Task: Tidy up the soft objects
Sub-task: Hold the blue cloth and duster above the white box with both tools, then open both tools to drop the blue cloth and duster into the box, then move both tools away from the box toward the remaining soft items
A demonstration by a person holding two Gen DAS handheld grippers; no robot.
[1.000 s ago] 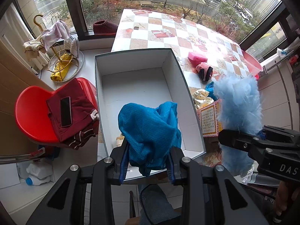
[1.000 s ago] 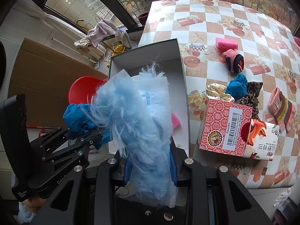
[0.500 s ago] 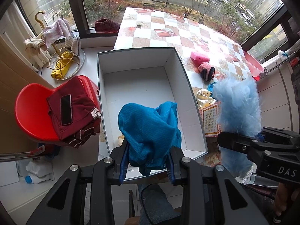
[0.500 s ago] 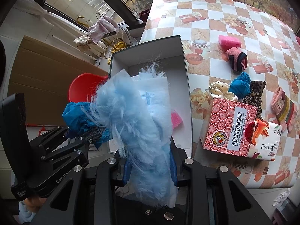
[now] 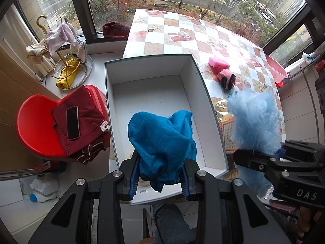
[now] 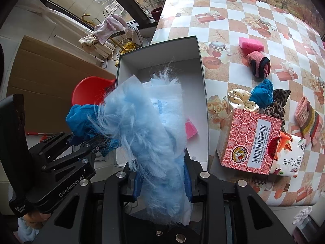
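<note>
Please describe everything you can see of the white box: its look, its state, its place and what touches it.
The white box is a deep rectangular carton, apparently cardboard, white inside with a thin dark rim and no lid. It sits upright at the table's edge, its near end overhanging. It is almost empty: the right wrist view shows a pink piece on its floor. A red patterned carton stands beside its right wall; whether they touch is unclear.

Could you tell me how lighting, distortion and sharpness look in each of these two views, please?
Left wrist view: soft, even daylight, no glare; fisheye bows the white box walls; blue cloth is sharp. Right wrist view: same flat light, dark vignetted corners; the fluffy light-blue duster fills the centre, hiding much of the box; checked table curves at the edges.
</note>
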